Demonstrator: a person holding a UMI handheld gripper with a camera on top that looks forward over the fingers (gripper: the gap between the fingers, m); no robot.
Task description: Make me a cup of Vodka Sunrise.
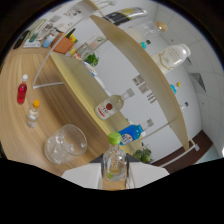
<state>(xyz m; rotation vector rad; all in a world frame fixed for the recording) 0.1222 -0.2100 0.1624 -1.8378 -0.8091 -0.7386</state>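
1. Gripper view shows the gripper (116, 176) tilted, its two pale fingers pinching a small clear bottle with a green cap (115, 159) from both sides, so the tongs are closed on that bottle.
2. Just ahead of the fingers stands a clear glass (65, 144) on the wooden table (20, 135); whether any liquid is in it cannot be told, so I judge the drink as early in the making, with pouring not yet done.
3. Beyond the glass wait a red-filled bottle (22, 92) and a small bottle with an orange cap (33, 114), likely the other ingredients.
4. Wooden shelves (80, 75) behind carry more bottles, well apart from the glass; nothing blocks the way to it.
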